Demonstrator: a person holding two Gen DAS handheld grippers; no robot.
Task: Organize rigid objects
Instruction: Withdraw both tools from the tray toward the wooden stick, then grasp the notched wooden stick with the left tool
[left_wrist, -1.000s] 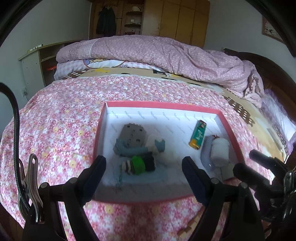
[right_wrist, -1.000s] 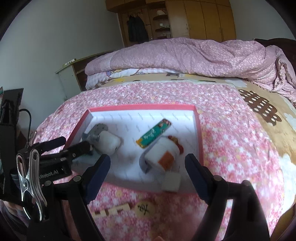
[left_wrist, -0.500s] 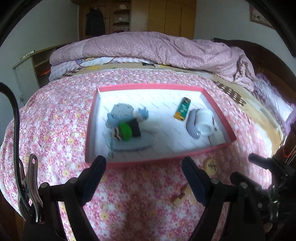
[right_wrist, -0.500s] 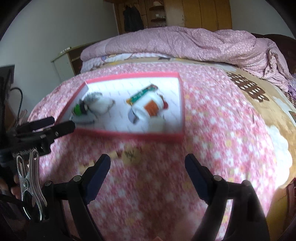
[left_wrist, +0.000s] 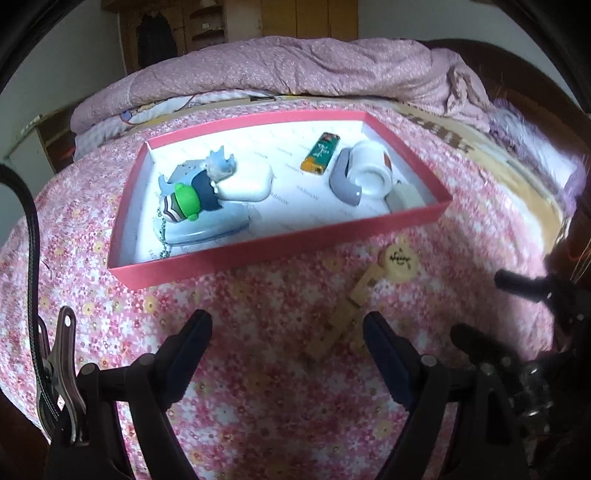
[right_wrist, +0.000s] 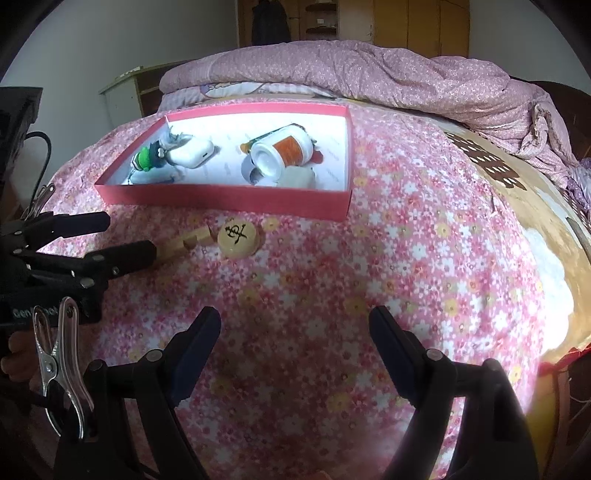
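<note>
A red tray (left_wrist: 280, 251) with a white floor lies on the flowered bed. It holds a green-capped toy figure (left_wrist: 186, 201), a white earbud case (left_wrist: 247, 184), a green and orange lighter (left_wrist: 320, 152), a white roll on a grey holder (left_wrist: 364, 175) and a small beige block (left_wrist: 404, 195). A round wooden piece (left_wrist: 400, 260) and a notched wooden piece (left_wrist: 340, 321) lie on the bed in front of the tray. My left gripper (left_wrist: 286, 339) is open and empty above the bed, near the notched piece. My right gripper (right_wrist: 293, 339) is open and empty, well short of the round piece (right_wrist: 238, 236).
A rumpled pink quilt (right_wrist: 351, 81) is piled behind the tray (right_wrist: 221, 201). The left gripper's fingers (right_wrist: 118, 258) show at the left of the right wrist view, by the notched piece (right_wrist: 184, 242). A wooden wardrobe (right_wrist: 406, 22) stands at the back. The bed edge (right_wrist: 554, 258) drops off at the right.
Both grippers have drawn back from the tray toward the near side of the bed. The two wooden pieces in front of the tray have come into fuller view. Both stay open.
</note>
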